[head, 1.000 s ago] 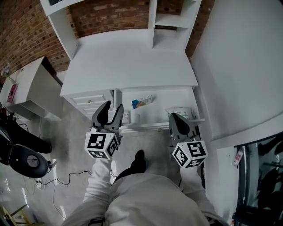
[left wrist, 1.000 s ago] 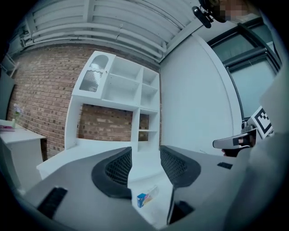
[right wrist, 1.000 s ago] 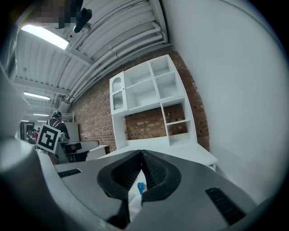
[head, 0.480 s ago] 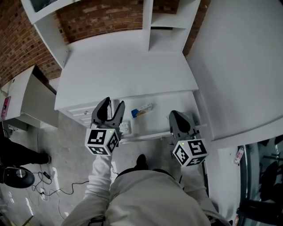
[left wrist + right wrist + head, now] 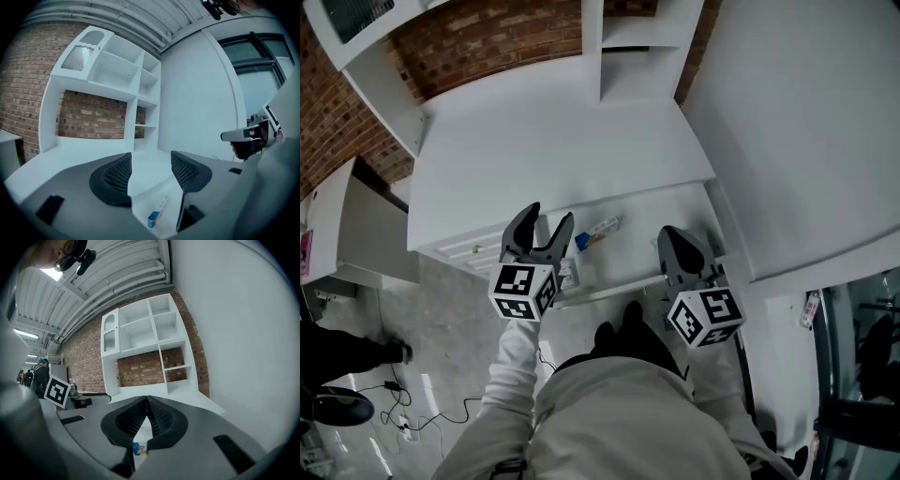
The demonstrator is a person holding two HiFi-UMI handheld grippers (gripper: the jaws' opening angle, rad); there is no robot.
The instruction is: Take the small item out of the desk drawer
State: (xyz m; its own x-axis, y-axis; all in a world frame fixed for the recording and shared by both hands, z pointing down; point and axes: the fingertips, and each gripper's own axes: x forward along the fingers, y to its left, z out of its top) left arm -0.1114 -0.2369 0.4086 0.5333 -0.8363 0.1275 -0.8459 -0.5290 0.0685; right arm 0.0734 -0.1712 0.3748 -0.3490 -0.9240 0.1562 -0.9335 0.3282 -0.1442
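the left gripper (image 5: 546, 225) hangs over the left end of the open white desk drawer (image 5: 637, 248), its two dark ribbed fingers (image 5: 115, 176) standing wide apart and opening further, with nothing pinched between them. in the left gripper view the gap between those fingers frames the drawer floor below, and there lies the small white carton with a blue end (image 5: 158, 212), just under and slightly toward the right-hand finger, untouched. from the head view this carton (image 5: 598, 230) rests flat in the drawer, just beyond the right-hand fingertip of the left gripper and well to the left of the right gripper (image 5: 670, 239). a small pale packet with dark print (image 5: 567, 272) sits in the drawer close beside the base of the left gripper's right-hand finger. the right gripper hovers over the right end of the drawer with its fingers (image 5: 161, 416) closed tip to tip and holding nothing; in the right gripper view the blue end of the carton (image 5: 138, 448) peeks out below the closed fingers, apart from them. ahead of both sets of fingertips spreads the flat white desk top (image 5: 553, 150), then the white open shelf unit (image 5: 145, 336) standing on it, and behind that the red brick wall (image 5: 487, 47).
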